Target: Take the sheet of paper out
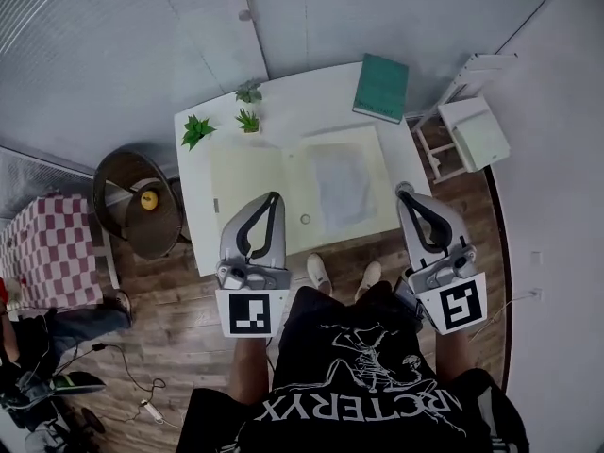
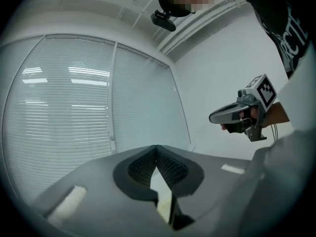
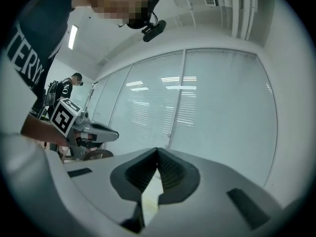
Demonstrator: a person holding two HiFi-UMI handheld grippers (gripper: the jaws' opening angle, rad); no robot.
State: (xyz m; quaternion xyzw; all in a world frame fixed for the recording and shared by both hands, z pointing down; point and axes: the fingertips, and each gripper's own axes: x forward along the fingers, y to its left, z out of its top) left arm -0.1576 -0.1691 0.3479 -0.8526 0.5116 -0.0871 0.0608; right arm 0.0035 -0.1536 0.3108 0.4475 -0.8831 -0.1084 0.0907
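A white, slightly crinkled sheet of paper point(image 1: 342, 185) lies in the right half of an open cream folder point(image 1: 247, 182) on the white table point(image 1: 293, 97). My left gripper point(image 1: 276, 196) is held level over the table's near edge, at the folder's left half, with its jaws shut and nothing between them point(image 2: 156, 147). My right gripper point(image 1: 404, 192) hovers by the table's right edge, just right of the sheet, also shut and empty point(image 3: 157, 149). Neither touches the paper. Both gripper views look toward the window blinds, so the paper is hidden there.
A green book point(image 1: 381, 87) lies at the table's far right corner and small potted plants point(image 1: 196, 130) at the far left. A small ring point(image 1: 305, 219) sits near the front edge. A wicker chair point(image 1: 142, 206) stands left, a white shelf unit point(image 1: 477, 130) right.
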